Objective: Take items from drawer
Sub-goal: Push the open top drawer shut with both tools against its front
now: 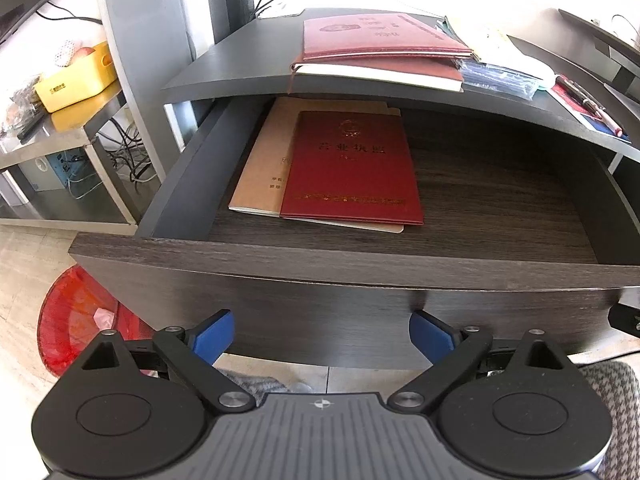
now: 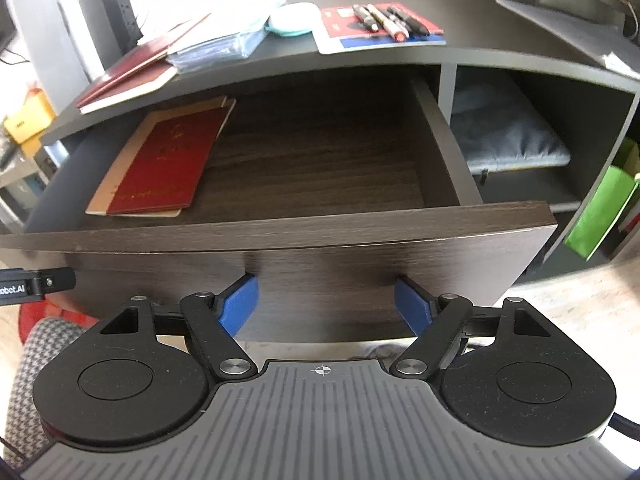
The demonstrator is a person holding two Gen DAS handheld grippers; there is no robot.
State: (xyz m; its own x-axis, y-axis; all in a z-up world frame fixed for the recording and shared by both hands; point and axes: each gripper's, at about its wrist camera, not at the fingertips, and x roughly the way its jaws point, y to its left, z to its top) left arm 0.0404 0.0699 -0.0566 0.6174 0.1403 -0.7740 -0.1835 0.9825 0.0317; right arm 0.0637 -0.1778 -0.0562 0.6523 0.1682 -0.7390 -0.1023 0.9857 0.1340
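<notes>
My two grippers hang before the pulled-out dark wood-grain drawer (image 1: 480, 200), both tipped downward over its front panel and neither touching anything. The left gripper (image 1: 320, 338) shows its blue pads spread wide with nothing between them; the right gripper (image 2: 326, 306) is likewise released and empty, its jaws framing only the drawer's face. What I am after lies at the drawer's left end: a dark red hardcover booklet with gold lettering (image 1: 352, 168) resting flat on top of a tan paper folder (image 1: 264, 160), the pair squared into the corner against the left wall, which leaves the right half of the drawer floor bare. On the desk top above (image 1: 240, 68) sit more red-covered books (image 1: 380, 40), a clear blue plastic sleeve (image 2: 220, 46) and a row of pens on a card (image 2: 384, 20); I judge these to be things already lifted out and parked there. The red booklet, being uppermost, looks the natural next pick, though its flatness on the folder may make an edge hard to catch.
</notes>
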